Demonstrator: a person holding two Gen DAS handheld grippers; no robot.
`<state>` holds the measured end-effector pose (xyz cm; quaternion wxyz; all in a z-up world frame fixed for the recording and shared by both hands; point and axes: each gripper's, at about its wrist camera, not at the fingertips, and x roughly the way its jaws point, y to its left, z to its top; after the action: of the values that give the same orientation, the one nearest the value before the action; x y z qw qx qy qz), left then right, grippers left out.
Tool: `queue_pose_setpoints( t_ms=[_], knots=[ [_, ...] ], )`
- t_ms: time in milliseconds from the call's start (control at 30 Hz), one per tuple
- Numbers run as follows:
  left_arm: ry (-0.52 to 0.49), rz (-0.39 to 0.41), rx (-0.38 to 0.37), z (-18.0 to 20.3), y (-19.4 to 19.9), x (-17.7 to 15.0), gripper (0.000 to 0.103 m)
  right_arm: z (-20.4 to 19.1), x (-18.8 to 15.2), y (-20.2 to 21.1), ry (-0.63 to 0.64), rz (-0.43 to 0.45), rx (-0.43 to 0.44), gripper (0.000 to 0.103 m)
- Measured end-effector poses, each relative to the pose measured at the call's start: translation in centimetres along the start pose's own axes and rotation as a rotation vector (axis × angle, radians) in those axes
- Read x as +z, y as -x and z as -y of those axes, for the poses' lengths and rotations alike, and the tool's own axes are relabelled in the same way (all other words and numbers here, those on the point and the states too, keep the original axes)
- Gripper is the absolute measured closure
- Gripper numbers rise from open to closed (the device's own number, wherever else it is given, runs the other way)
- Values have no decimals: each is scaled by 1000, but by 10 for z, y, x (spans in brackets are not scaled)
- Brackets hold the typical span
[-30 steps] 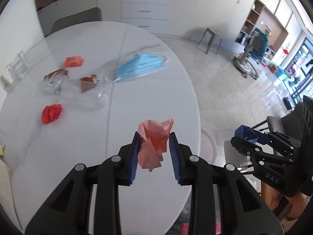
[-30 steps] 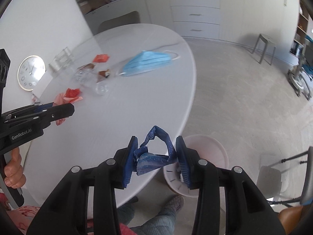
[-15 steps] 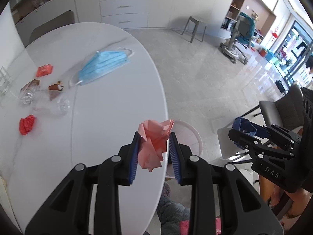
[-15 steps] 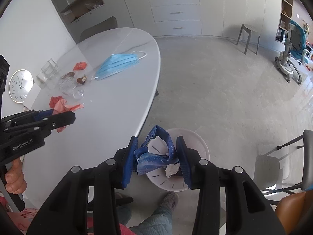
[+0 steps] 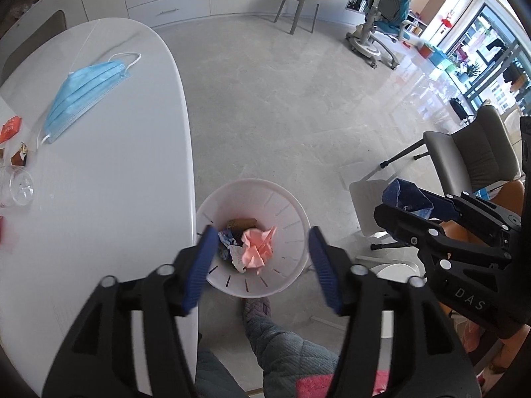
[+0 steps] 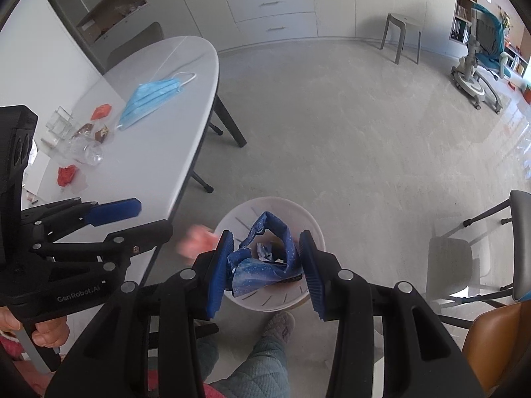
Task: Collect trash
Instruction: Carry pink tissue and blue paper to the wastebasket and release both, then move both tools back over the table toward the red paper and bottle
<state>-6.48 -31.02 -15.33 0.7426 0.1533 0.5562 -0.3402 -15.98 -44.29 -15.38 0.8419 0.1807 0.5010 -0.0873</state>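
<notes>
Left wrist view: the left gripper (image 5: 260, 260) points steeply down over the white bin (image 5: 300, 219) on the floor, just off the table (image 5: 132, 152) edge. Its jaws are opening, blue pads spread apart with nothing pressed between them. The pink wad (image 5: 258, 246) shows in the gap, free of both pads, over the other scraps at the bottom of the bin; whether it has landed cannot be told. Up on the table lies a blue mask (image 5: 83, 94), and at the far left edge an orange wrapper (image 5: 10, 127), a brown wrapper (image 5: 20, 156) and a clear cup (image 5: 20, 186). On the right the right gripper (image 5: 403, 207) comes in from the side with blue paper (image 5: 406, 197) in its tip. Below, a slipper (image 5: 257, 308) and a quilted trouser leg.

Right wrist view: the right gripper (image 6: 267, 263) also hangs over the bin (image 6: 317, 229), jaws narrowed and clamped on the crumpled blue paper (image 6: 262, 265), which bulges up in a loop between the pads. Through that loop, scraps in the bin. At left the left gripper (image 6: 139, 220) reaches in from the side, gripped by a hand (image 6: 39, 331), one blue pad showing above the other finger. Just past its tip, a pink blur (image 6: 197, 243) beside the bin rim: the wad, smeared by motion. On the table (image 6: 159, 152) sit the mask (image 6: 152, 98), the orange wrapper (image 6: 101, 111), the brown wrappers (image 6: 93, 131), a clear cup on its side (image 6: 88, 154), a red wad (image 6: 66, 175) and a glass holder (image 6: 59, 124).
</notes>
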Motion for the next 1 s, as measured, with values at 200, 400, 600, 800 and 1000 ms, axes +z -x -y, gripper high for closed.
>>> queue_pose_setpoints(
  t_ms=[200,400,600,800,1000],
  knots=[
    [-2,12,33,-2,3,3,26,7,3,-6,-11,-9,6,60],
    [19,46,85,-19,21,3,17,-5,4,-12,3,-17,38,59],
    [82,83,121,-49,47,-5,13,-31,4,-22,27,-28,-3,3],
    [142,107,147,-83,72,-18,12,-55,7,-24,-1,-42,-8,3],
    [183,127,175,-113,93,-35,8,-85,15,-15,7,-9,8,2]
  ],
)
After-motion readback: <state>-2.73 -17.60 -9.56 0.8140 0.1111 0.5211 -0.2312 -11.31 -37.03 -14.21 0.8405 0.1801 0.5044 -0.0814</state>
